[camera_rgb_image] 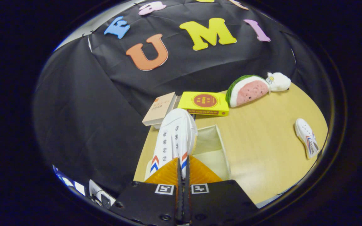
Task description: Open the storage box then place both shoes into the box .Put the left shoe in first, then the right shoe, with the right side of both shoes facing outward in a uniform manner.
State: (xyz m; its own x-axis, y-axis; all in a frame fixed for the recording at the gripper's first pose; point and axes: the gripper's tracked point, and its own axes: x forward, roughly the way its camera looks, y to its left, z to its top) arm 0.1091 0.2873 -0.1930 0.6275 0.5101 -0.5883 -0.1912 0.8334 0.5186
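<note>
1. The claw [182, 168] is clenched on a white shoe [175, 138]; its two fingers are drawn almost together on what looks like the heel or collar edge, though the pinch point itself is hard to make out.
2. The held shoe runs straight ahead of the claw, long axis in line with the fingers, toe pointing away, eyelets and striped side panels turned up toward the camera.
3. The open storage box [214, 147] lies just ahead of the claw and a little to its right, partly under the shoe; its pale inside appears to have nothing in it yet.
4. The relation that matters: the shoe hangs over the box's left rim, so the coming move likely needs a small shift to the right and a drop, with the shoe turned onto its side so the required face looks outward.
5. The second shoe [306, 138] lies well off to the claw's right on the desk [262, 150], apart from the box.
6. Beyond the shoe's toe sit a tan book [159, 110], a yellow book [204, 103] and a watermelon plush [250, 89].
</note>
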